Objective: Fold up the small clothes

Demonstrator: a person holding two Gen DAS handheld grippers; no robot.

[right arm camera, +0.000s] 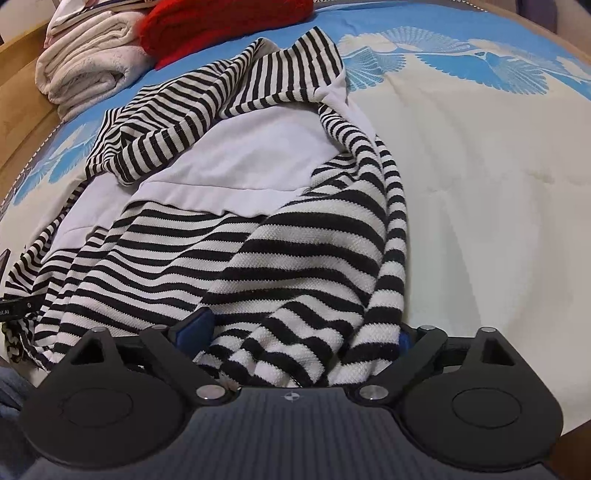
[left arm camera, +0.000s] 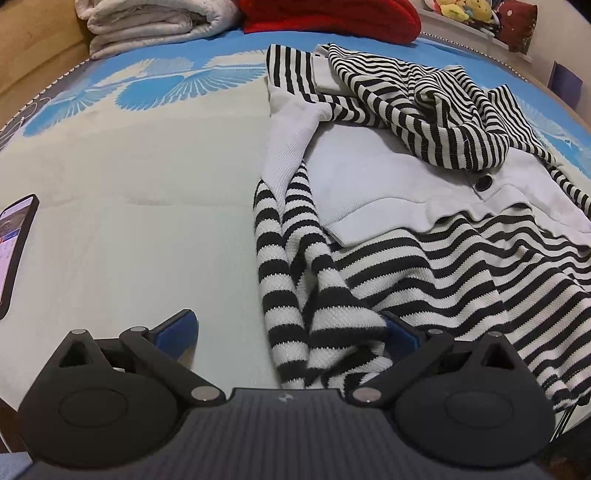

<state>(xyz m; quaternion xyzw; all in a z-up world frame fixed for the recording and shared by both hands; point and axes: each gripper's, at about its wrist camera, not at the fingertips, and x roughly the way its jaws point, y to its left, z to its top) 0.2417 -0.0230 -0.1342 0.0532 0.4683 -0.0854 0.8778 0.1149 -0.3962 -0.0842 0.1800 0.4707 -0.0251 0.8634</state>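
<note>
Striped top (left arm camera: 424,266), black and white with a plain white panel (left arm camera: 388,188) across the chest, spread rumpled on the bed cover (left arm camera: 147,184), hem end toward both grippers, neck end away toward the folded blanket (left arm camera: 155,26) and red cloth (left arm camera: 332,18) at the far edge. Long axis running from the grippers outward, roughly along the line both point. One sleeve bunched over the upper part near a dark button (left arm camera: 484,182); another striped sleeve (left arm camera: 280,258) trailing down the left side of the garment.

In the left wrist view, that trailing sleeve lying between the fingers of the left gripper (left arm camera: 291,332), nearer its right finger (left arm camera: 400,334), garment body off to the right, bare cover to the left. Jaws wide apart, pads not seen pressing the cloth, so probably no hold yet. In the right wrist view, hem folds heaped between the fingers of the right gripper (right arm camera: 299,328), reaching right up to its body; jaws spread wide, blue pad (right arm camera: 195,325) beside the cloth on the left, no pinch visible. Garment body ahead and to the left here, bare cover to the right.

Both grippers tilted steeply down at the near edge, one at each side of the hem, about equally close. Likely next: closing on the hem corners, then carrying them away toward the neck.

Phone (left arm camera: 14,251) lying on the cover well off to the left
</note>
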